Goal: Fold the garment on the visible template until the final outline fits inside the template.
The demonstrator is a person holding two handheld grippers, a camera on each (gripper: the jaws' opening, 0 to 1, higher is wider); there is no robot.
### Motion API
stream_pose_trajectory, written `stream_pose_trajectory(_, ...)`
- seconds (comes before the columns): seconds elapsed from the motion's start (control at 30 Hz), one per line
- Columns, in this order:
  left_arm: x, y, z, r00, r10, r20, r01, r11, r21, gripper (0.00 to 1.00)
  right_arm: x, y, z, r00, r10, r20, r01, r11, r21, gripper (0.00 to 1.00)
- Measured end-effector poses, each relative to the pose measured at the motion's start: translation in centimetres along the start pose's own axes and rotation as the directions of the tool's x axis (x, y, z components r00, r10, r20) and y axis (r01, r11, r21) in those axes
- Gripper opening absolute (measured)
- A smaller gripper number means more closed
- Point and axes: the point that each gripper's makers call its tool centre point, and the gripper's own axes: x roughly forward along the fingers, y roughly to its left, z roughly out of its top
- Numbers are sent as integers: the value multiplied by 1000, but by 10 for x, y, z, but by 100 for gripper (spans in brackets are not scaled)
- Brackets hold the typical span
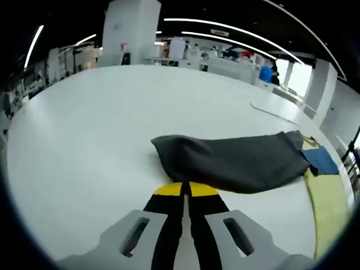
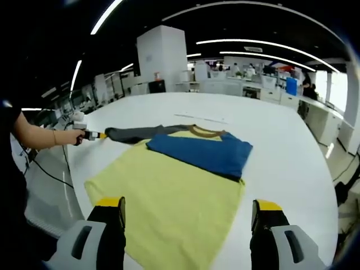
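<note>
Right gripper view shows our right claw (image 2: 188, 216) spread open over the limp, light garment (image 2: 169, 197), best pinched at a hem, while our left claw (image 1: 185, 189) sits closed beside its grey sleeve (image 1: 236, 160)

A large open-plan lab or workshop hall: a broad white counter (image 2: 292, 152), long ceiling light strips (image 2: 264, 42) (curved by the fisheye lens), a white pillar (image 2: 164, 56), and cluttered workbenches (image 2: 236, 79) behind.

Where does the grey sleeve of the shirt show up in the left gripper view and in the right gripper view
Left gripper view: grey sleeve at centre, just beyond the shut jaw tips.
Right gripper view: grey sleeve at upper left, reaching toward the left gripper.
Shared landmark: the blue sleeve.
</note>
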Motion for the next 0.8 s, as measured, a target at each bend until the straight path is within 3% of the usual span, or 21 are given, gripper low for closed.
stream_pose_trajectory(0.17, -8, 7, 1, 1000, 5, 3, -4, 1000, -9, 0, -1, 2, 4, 1000, 6, 14, -6, 1000, -7, 93)
stream_pose_trajectory(0.23, -11, 7, 1, 1000, -7, 8, 8, 994, -109, 0, -3, 1, 5, 1000, 6, 19, -6, 1000, -10, 94)
stream_pose_trajectory(0.27, -13, 8, 3, 1000, -11, 22, 14, 992, -122, 0, -4, 0, 5, 1000, 7, 20, -7, 1000, -10, 95)
stream_pose_trajectory(0.37, -18, 18, 2, 1000, 25, 5, -25, 999, -43, 0, -5, -1, 6, 1000, 9, 23, -9, 1000, -10, 96)
stream_pose_trajectory(0.53, -19, 26, 0, 1000, 30, 0, -30, 998, -62, 0, -7, 0, 6, 1000, 9, 27, -9, 1000, -5, 97)
stream_pose_trajectory(0.7, -17, 29, -4, 998, 59, -20, -59, 998, -27, 0, -8, 1, 5, 1000, 8, 24, -8, 1000, -6, 97)
stream_pose_trajectory(0.8, -17, 30, -3, 997, 71, -4, -71, 996, -53, 14, -8, 2, 5, 1000, 6, 24, -6, 1000, -5, 97)
